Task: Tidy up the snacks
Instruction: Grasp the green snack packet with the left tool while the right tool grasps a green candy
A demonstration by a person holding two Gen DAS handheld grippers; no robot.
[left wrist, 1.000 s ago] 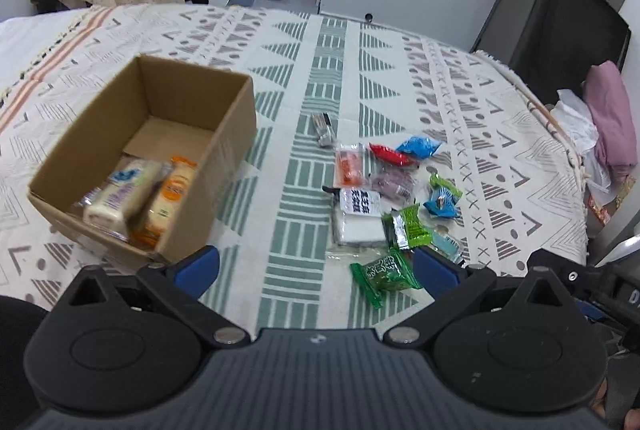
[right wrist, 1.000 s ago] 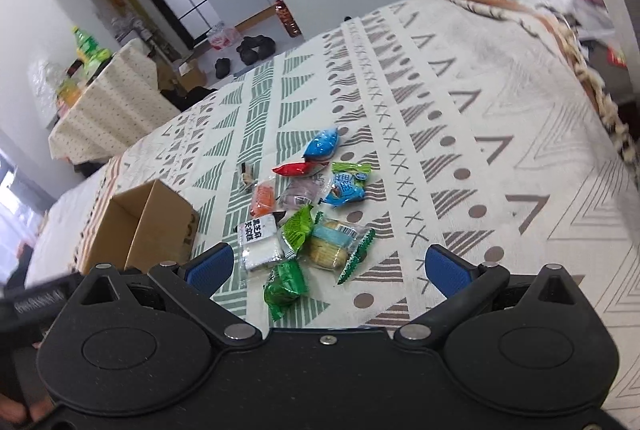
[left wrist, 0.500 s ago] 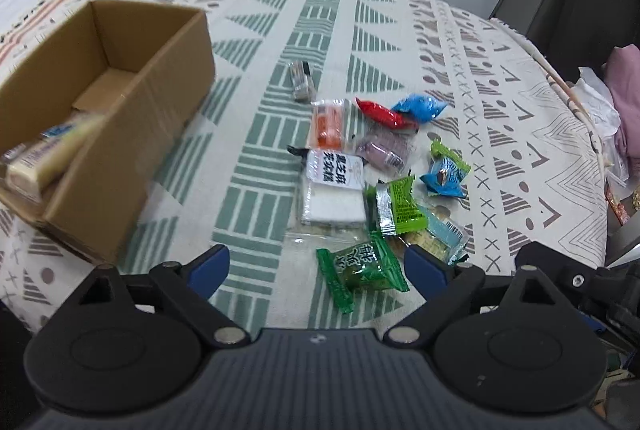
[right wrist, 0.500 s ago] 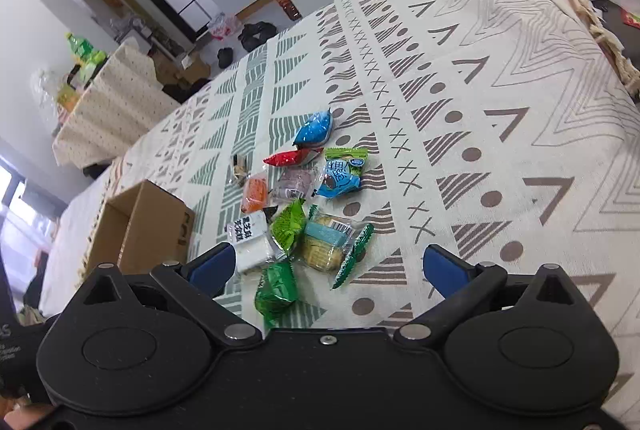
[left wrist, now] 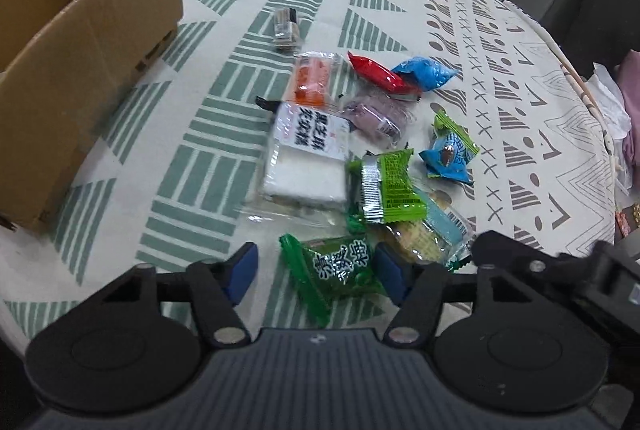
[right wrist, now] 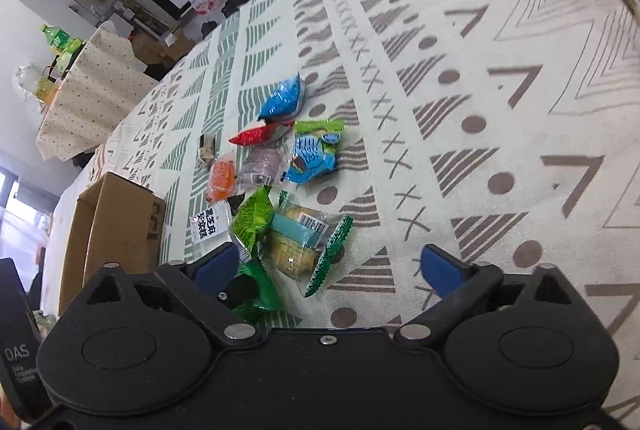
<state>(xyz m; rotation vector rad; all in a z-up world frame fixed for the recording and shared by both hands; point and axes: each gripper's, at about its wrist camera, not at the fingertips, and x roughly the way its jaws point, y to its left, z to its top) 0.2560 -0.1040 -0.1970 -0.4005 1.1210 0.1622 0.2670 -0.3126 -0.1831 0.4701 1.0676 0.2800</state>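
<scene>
The cardboard box (left wrist: 80, 42) is sitting open at the left side of the patterned cloth (left wrist: 400, 2), and from either wrist view I cannot tell what is lying inside it. The snacks are lying loose on the cloth to its right, with a bare strip of cloth between. The left gripper (left wrist: 316, 270) is hovering over the dark green packet (left wrist: 340, 270); its jaws are closing with that packet between them, and the blue pads are not yet pressing on it. Just behind are lying the white cake packet (left wrist: 308, 158), the lime green packet (left wrist: 390, 186) and a clear biscuit packet (right wrist: 298, 240). The right gripper (right wrist: 332, 268) is standing spread wide, jaws narrowing slightly, over the biscuit packet's near end, gripping nothing. Right of the pile, the cloth is running clear toward its fringed edge (left wrist: 592, 102).
</scene>
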